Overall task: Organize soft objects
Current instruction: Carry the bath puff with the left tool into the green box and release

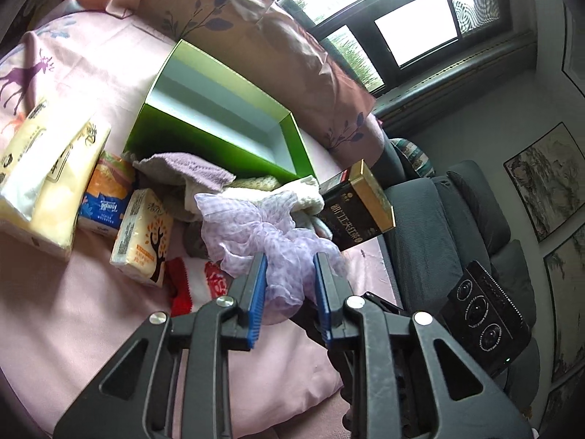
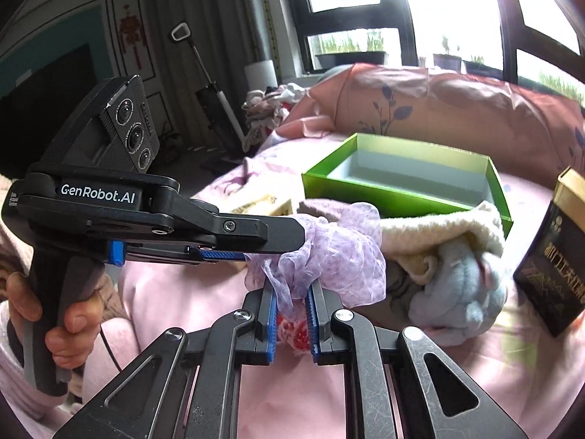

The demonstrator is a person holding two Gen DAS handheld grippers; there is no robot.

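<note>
You worked over a bed (image 1: 73, 329) covered in a pink sheet, with a long pink pillow (image 1: 256, 36) printed with dark leaves along its far side. An open green box (image 1: 219, 124) with a pale inside lay on the bed just before the pillow. Nearer you sat a heap of soft things: a cream towel (image 2: 438, 230), a grey-blue plush piece (image 2: 460, 292) beneath it, and a purple cloth (image 1: 190, 170) beside the box. A dark tin with a gold lid (image 1: 356, 206) stood tilted at the heap's right edge. Three tissue packs lay to the left: a large pale yellow one (image 1: 47, 179), an orange and blue one (image 1: 106, 197), and a small one showing a tree (image 1: 142, 237).

The sheer lilac scarf (image 1: 256, 230) lay bunched at the front of the heap, above a red and white cloth (image 1: 190, 285). Your left gripper (image 1: 290, 285) had its jaws clamped on one end of the scarf. Your right gripper (image 2: 290, 303) had its jaws closed on the scarf's other end, just beside the left.
</note>
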